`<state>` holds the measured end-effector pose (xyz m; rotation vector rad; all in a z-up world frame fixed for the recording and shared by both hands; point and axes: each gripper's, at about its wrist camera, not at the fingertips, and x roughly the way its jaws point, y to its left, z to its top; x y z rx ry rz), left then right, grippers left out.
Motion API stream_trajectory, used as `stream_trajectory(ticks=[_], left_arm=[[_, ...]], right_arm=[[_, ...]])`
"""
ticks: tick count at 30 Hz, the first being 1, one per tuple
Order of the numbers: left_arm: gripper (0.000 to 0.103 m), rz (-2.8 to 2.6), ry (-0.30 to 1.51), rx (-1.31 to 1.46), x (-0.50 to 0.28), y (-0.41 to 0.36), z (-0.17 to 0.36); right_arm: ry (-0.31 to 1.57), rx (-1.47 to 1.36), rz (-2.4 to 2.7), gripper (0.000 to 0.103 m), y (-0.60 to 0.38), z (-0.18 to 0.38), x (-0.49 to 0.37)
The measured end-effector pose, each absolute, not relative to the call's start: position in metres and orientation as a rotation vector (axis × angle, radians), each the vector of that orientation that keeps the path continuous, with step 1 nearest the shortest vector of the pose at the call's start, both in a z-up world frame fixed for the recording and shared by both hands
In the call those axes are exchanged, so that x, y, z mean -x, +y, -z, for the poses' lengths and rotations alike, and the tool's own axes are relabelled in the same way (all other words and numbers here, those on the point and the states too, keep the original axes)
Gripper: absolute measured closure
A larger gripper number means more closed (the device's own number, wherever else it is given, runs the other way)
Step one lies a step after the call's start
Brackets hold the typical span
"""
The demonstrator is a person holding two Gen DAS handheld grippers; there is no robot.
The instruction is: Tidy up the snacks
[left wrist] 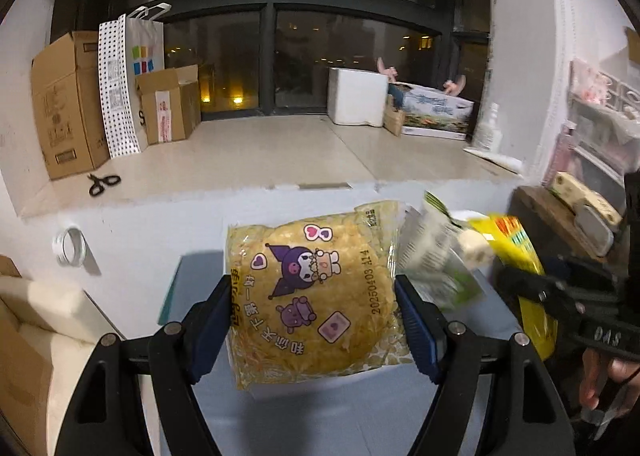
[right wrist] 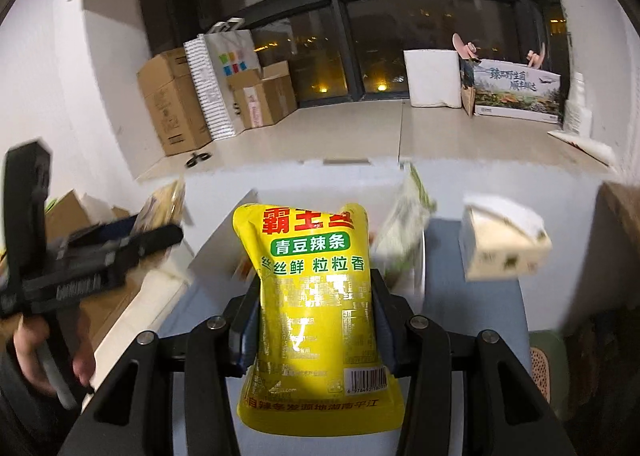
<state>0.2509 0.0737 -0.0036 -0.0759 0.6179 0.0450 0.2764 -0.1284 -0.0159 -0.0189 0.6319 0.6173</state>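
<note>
My left gripper (left wrist: 316, 296) is shut on a clear pack of yellow noodle cake (left wrist: 316, 288) with a purple cartoon print, held above the grey table (left wrist: 320, 416). My right gripper (right wrist: 316, 292) is shut on a yellow spicy-strip pouch (right wrist: 316, 308) with red and green lettering, held upright. The right gripper and its yellow pouch also show in the left wrist view (left wrist: 520, 256) at the right. The left gripper shows blurred in the right wrist view (right wrist: 132, 244) at the left. A green-white snack bag (right wrist: 404, 232) stands behind the pouches.
A white tissue pack (right wrist: 504, 244) lies at the right. A tiled ledge (left wrist: 280, 151) behind the table holds cardboard boxes (left wrist: 68, 103), scissors (left wrist: 102, 183), a white foam box (left wrist: 356, 99) and a printed carton (right wrist: 516, 91). A tape roll (left wrist: 72, 246) sits left.
</note>
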Motion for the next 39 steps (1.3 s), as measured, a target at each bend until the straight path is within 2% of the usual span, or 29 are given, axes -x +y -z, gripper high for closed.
stream_trajectory(ticks=[4, 5, 6, 7, 8, 10, 13, 21, 25, 29, 31, 35, 39], left_arm=[[0.020, -0.089, 0.618, 0.049, -0.294, 0.082, 0.005], [0.016, -0.081, 0.621, 0.061, -0.304, 0.087, 0.008], [0.004, -0.073, 0.629, 0.071, -0.312, 0.090, 0.013], [0.000, -0.075, 0.644, 0.080, -0.319, 0.093, 0.017], [0.000, -0.081, 0.659, 0.085, -0.324, 0.097, 0.023], [0.000, -0.083, 0.684, 0.098, -0.328, 0.103, 0.033], [0.000, -0.080, 0.691, 0.087, -0.323, 0.104, 0.042], [0.000, -0.095, 0.510, 0.047, -0.258, 0.084, 0.001], [0.000, -0.151, 0.402, 0.026, -0.205, 0.072, -0.026], [0.000, -0.107, 0.469, 0.067, -0.165, 0.063, -0.035], [0.000, -0.093, 0.521, 0.078, -0.146, 0.060, -0.037], [0.000, -0.135, 0.458, 0.066, -0.097, 0.051, -0.041], [0.000, -0.126, 0.496, 0.076, -0.067, 0.040, -0.037]], right_arm=[[0.643, 0.057, -0.603, 0.050, -0.098, 0.009, -0.337], [0.645, 0.066, -0.588, 0.045, -0.092, 0.010, -0.348], [0.661, 0.067, -0.567, 0.039, -0.086, 0.013, -0.367], [0.681, 0.053, -0.564, 0.026, -0.085, 0.017, -0.377], [0.708, 0.025, -0.566, 0.015, -0.084, 0.021, -0.390], [0.737, -0.014, -0.535, 0.011, -0.085, 0.026, -0.409], [0.719, -0.030, -0.479, 0.000, -0.093, 0.030, -0.416], [0.600, 0.089, -0.464, 0.000, -0.094, 0.009, -0.372], [0.438, 0.157, -0.451, 0.000, -0.095, -0.017, -0.318], [0.290, 0.196, -0.455, 0.000, -0.103, -0.043, -0.250], [0.327, 0.176, -0.545, 0.000, -0.108, -0.046, -0.227], [0.393, 0.140, -0.602, 0.000, -0.121, -0.039, -0.195], [0.407, 0.170, -0.562, 0.000, -0.134, -0.026, -0.159]])
